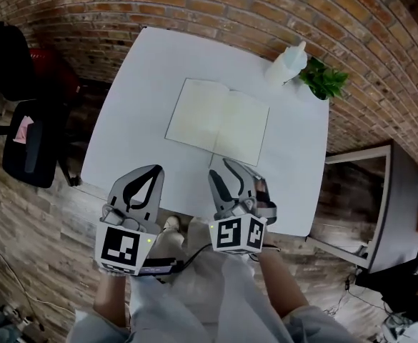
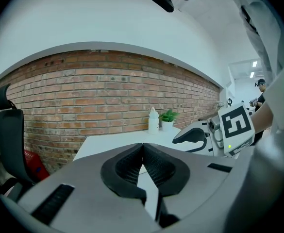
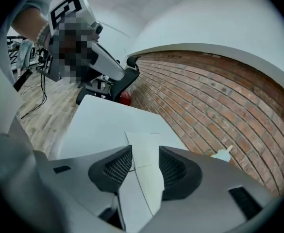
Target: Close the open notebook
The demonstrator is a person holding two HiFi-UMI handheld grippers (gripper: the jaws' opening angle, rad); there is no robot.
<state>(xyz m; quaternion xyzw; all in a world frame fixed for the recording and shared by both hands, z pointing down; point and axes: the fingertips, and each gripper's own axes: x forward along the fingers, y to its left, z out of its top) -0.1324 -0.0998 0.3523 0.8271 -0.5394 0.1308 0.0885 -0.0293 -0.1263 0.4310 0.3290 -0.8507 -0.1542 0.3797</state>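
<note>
An open notebook [image 1: 218, 122] with blank cream pages lies flat in the middle of the white table [image 1: 141, 91]. Both grippers hover over the table's near edge, short of the notebook. My left gripper [image 1: 150, 171] is at the left, and its ribbed pads meet tip to tip [image 2: 142, 147] with nothing between them. My right gripper [image 1: 223, 167] is just before the notebook's near right corner. Its jaws stand apart [image 3: 145, 152] with nothing held; the notebook [image 3: 142, 139] shows through the gap, farther along the table. The right gripper [image 2: 194, 135] also appears in the left gripper view.
A white squeeze bottle [image 1: 287, 63] and a small potted plant [image 1: 324, 79] stand at the table's far right corner by the brick wall. A black office chair [image 1: 24, 143] is left of the table. A grey side desk [image 1: 380, 206] stands to the right.
</note>
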